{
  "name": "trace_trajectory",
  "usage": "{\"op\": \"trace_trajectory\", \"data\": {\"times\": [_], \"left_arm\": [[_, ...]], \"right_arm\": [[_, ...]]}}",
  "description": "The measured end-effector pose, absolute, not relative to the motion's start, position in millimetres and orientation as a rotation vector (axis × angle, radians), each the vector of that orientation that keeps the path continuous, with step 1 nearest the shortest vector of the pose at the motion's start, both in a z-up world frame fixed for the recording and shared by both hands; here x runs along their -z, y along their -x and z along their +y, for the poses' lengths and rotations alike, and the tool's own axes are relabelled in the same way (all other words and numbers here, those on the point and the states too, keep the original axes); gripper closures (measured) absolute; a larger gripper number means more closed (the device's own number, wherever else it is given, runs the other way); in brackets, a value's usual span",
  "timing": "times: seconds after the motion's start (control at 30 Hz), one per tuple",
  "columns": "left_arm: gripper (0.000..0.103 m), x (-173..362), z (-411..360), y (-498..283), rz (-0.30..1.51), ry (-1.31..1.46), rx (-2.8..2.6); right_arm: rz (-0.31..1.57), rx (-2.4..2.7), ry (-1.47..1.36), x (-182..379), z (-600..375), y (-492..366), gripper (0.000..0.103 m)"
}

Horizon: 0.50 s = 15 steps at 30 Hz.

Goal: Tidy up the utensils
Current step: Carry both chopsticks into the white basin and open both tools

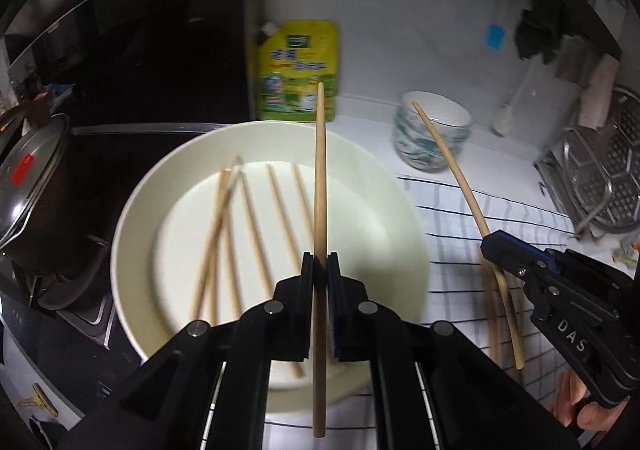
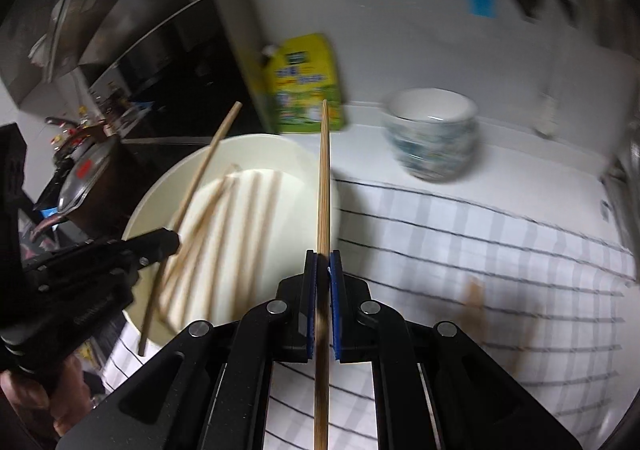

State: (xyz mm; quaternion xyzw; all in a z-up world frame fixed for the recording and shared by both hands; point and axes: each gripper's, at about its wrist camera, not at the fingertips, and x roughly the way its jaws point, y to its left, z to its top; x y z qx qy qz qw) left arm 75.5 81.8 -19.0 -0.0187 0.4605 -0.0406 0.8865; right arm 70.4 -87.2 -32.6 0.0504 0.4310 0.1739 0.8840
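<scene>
My left gripper (image 1: 320, 256) is shut on a wooden chopstick (image 1: 320, 169) and holds it above a cream plate (image 1: 132, 217) with several chopsticks (image 1: 248, 209) lying in it. My right gripper (image 2: 323, 253) is shut on another chopstick (image 2: 323, 177), held over the plate's right edge (image 2: 332, 185) and the checked cloth (image 2: 460, 250). The right gripper also shows in the left wrist view (image 1: 490, 244) with its chopstick (image 1: 448, 161). The left gripper shows in the right wrist view (image 2: 172, 240) with its chopstick (image 2: 200, 169).
A patterned bowl (image 1: 432, 133) stands behind the cloth. A yellow-green refill pouch (image 1: 298, 69) leans on the wall. More chopsticks (image 1: 494, 310) lie on the checked cloth (image 1: 460, 234). A lidded pot (image 1: 28, 185) stands left, a metal rack (image 1: 600, 177) right.
</scene>
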Motion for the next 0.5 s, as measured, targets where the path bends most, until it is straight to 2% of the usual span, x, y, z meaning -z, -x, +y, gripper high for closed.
{"op": "trace_trajectory", "data": {"times": [0.23,0.5], "left_arm": [[0.095,39.3,129.8,-96.5,0.994,0.033,0.041],[0.095,68.7,146.6,-110.7,1.050,0.025,0.048]], "right_arm": [[0.932,-0.445,-0.101,44.2,-15.6,-103.8,0.097],[1.038,-0.435,-0.131,77.4,16.0,-118.6,0.097]]}}
